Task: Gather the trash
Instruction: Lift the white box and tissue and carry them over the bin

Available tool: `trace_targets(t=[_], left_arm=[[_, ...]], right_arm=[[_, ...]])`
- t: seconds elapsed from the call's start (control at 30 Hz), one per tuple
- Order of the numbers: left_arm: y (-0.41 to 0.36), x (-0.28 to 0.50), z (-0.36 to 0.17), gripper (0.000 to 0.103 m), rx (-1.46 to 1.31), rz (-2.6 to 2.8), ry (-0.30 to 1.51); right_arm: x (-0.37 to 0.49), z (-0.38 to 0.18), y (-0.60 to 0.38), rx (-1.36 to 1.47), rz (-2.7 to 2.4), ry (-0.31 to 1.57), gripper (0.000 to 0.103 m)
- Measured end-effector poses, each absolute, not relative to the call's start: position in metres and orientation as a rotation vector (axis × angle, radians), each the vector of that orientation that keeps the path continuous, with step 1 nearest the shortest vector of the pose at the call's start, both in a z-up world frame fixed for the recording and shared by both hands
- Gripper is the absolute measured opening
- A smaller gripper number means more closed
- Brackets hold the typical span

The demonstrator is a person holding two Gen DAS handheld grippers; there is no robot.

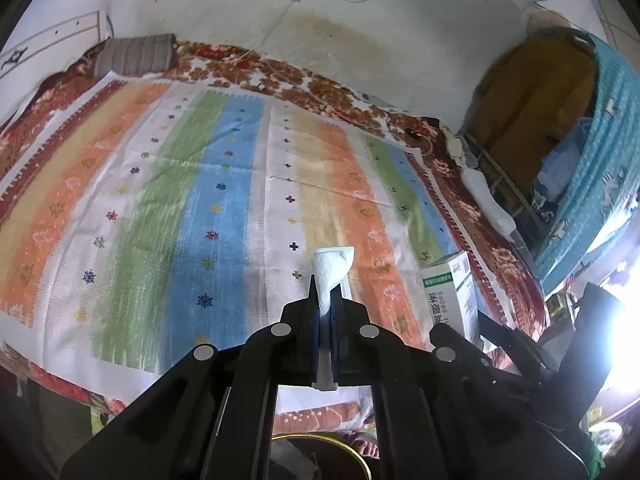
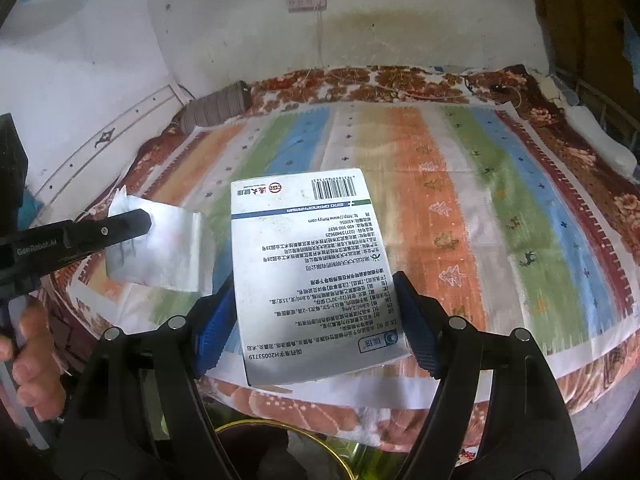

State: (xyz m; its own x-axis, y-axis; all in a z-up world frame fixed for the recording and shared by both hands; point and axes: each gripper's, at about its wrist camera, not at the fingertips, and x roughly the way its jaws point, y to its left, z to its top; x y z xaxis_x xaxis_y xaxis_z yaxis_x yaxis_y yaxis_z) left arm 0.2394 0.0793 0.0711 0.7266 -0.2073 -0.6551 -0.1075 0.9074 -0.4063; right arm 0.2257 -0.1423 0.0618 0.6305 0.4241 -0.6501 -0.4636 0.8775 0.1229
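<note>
- Our left gripper is pinched tight on a white tissue, which sticks out past its tips above the striped bedspread.
- Our right gripper, spread wide, clamps a medicine box between its blue pads.

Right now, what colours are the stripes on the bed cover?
Orange, green, blue, yellow and white stripes on the cover, dotted with small flowers; left wrist view shows it best.
</note>
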Motion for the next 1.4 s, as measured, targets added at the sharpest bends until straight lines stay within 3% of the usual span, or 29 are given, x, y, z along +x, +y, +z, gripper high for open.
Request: trace_targets(t=[0.73,1.23,1.4], left_arm=[[0.056,0.138,0.073,0.003,-0.399,-0.134,0.694],[0.035,0.096,0.034,0.003,-0.384,-0.142,0.807],[0.029,0.089,0.016,0.003,-0.389,-0.100,0.874]], right_arm=[[0.131,0.058,-0.186,0.016,0.564,0.726,0.070],[0.078,0.013,-0.184,-0.071,0.559,0.825,0.071],[0.075,-0.013,-0.185,-0.072,0.573,0.946,0.071]])
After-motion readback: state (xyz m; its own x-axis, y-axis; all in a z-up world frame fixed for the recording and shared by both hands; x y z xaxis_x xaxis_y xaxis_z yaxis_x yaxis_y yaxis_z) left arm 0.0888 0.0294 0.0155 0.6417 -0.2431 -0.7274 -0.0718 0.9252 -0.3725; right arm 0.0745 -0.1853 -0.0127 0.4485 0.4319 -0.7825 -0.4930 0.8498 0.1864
